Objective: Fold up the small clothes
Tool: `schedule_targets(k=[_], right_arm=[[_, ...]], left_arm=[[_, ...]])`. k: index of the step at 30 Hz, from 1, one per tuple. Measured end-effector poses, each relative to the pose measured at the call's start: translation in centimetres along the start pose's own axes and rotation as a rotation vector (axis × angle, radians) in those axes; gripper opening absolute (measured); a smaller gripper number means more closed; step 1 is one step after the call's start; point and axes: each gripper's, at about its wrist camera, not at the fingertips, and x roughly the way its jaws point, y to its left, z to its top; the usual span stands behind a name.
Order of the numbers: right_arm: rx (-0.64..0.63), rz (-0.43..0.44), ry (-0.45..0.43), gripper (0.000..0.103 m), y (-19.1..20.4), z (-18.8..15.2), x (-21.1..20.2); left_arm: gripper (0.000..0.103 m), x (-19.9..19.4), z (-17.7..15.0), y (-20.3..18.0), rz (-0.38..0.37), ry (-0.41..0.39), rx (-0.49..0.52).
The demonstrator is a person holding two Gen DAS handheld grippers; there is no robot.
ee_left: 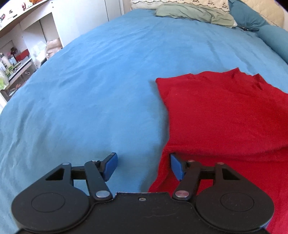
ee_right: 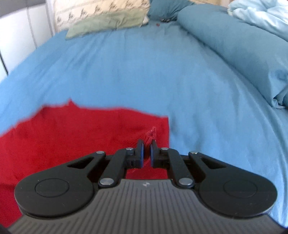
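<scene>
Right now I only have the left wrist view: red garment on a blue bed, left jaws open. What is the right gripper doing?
Observer: The right gripper is shut on a pinch of the red garment, near its right edge.
Operator: Is the cloth lifted there?
Observer: A small ridge of fabric bunches up just beyond its fingertips.
Operator: Anything further right on the bed?
Observer: A pale blue crumpled duvet lies behind a teal pillow.
</scene>
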Motion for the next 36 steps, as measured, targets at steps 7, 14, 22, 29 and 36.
schedule_targets(k=[7, 14, 22, 29, 36], right_arm=[[0.061, -0.017, 0.004, 0.061, -0.8, -1.7, -0.7], [0.045, 0.162, -0.061, 0.096, 0.6, -1.4, -2.8], [0.058, 0.142, 0.021, 0.096, 2.0, -3.9, 0.4], [0.035, 0.142, 0.015, 0.098, 1.5, -3.4, 0.3], [0.0, 0.203, -0.139, 0.098, -0.8, -2.6, -8.2]], left_arm=[[0.068, -1.9, -1.0, 0.0, 0.027, 0.002, 0.067], [0.075, -4.2, 0.2, -3.9, -0.242, -0.12, 0.267], [0.077, 0.3, 0.6, -3.6, -0.28, -0.017, 0.049], [0.083, -0.4, 1.8, -3.8, -0.265, 0.006, 0.033], [0.087, -8.9, 1.6, -1.4, -0.233, -0.172, 0.062]])
